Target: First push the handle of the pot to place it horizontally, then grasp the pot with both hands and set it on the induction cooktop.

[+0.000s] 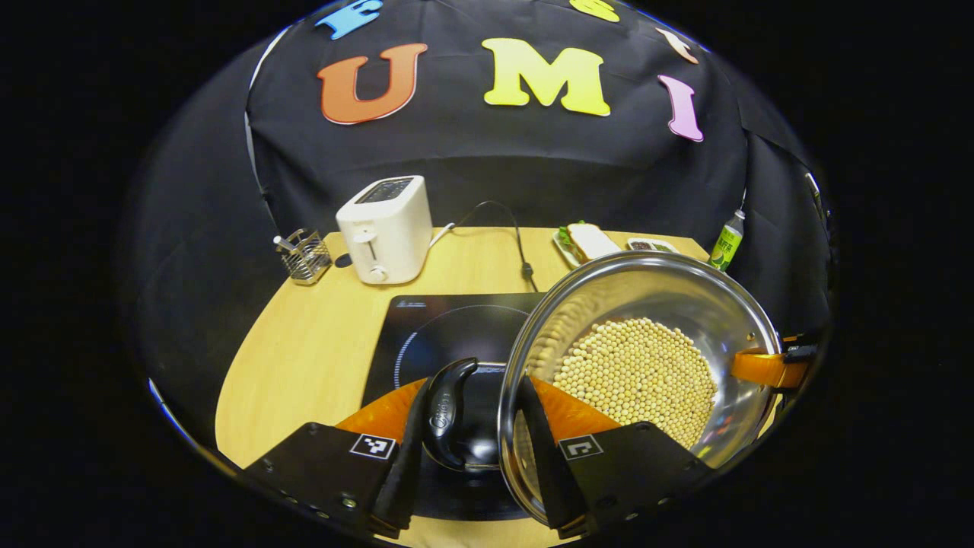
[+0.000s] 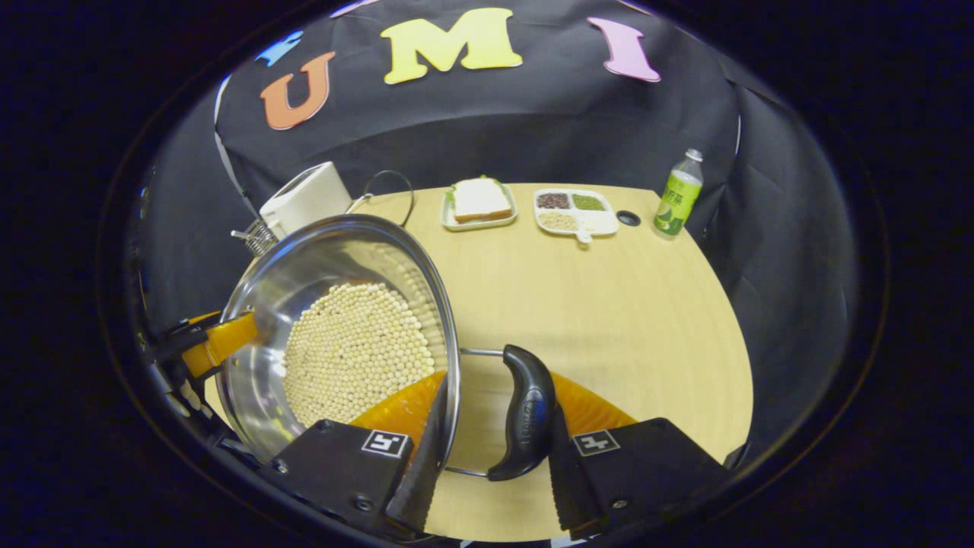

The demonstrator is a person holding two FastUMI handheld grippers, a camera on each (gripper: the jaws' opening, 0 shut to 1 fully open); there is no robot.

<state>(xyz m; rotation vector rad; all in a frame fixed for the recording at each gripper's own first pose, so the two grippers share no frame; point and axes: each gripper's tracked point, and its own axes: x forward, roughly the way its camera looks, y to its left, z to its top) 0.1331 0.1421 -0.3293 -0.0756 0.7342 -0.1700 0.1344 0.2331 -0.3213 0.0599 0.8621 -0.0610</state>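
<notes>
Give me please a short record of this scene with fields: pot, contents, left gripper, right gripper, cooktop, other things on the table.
pot: steel pot, held up between both grippers
contents: pale round beans covering the bottom
left gripper: left gripper fingers around the black side handle and rim
right gripper: right gripper fingers around the other black handle and rim
cooktop: black induction cooktop lies under the pot's left part
other things: toaster, utensil rack, sandwich plate, divided tray, green bottle
</notes>
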